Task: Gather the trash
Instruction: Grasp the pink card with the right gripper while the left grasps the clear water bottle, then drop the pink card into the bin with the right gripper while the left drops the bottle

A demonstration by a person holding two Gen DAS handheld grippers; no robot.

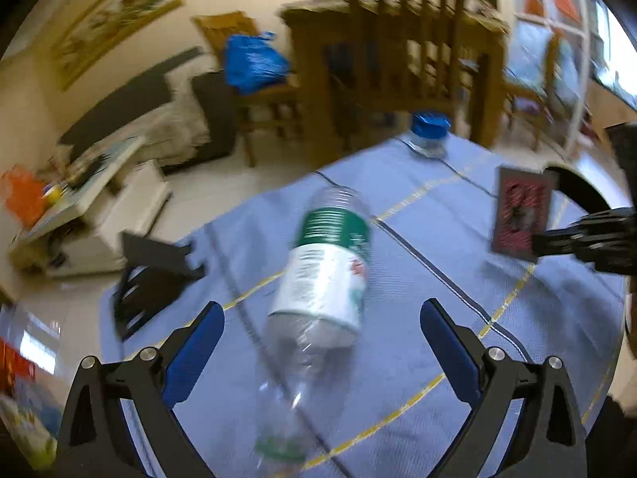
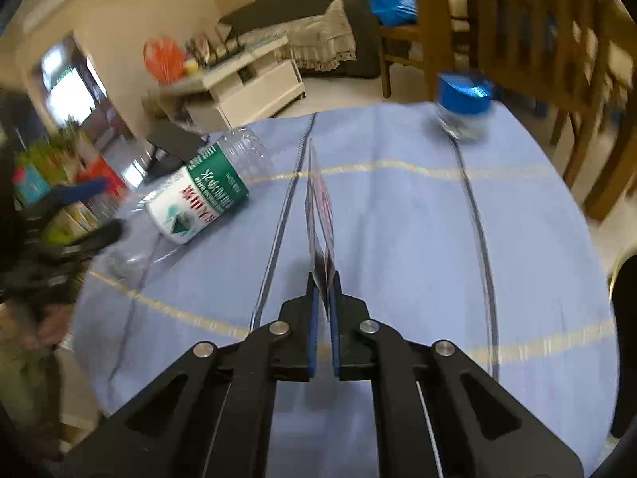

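A clear plastic bottle (image 1: 330,263) with a green and white label lies on its side on the blue tablecloth (image 1: 438,358). My left gripper (image 1: 322,312) is open, with its blue pads on either side of the bottle and not touching it. At the right of the left wrist view, my right gripper (image 1: 557,239) holds up a flat red-patterned wrapper (image 1: 521,215). In the right wrist view that gripper (image 2: 323,279) is shut on the wrapper (image 2: 318,207), seen edge-on. The bottle (image 2: 199,195) and the left gripper (image 2: 93,211) are at the left there.
A jar with a blue lid (image 1: 430,131) stands at the table's far edge. A black folding stand (image 1: 155,275) lies at the left edge. A dark round container with a pale rim (image 1: 577,191) is at the right. Wooden chairs (image 1: 402,40) stand beyond the table.
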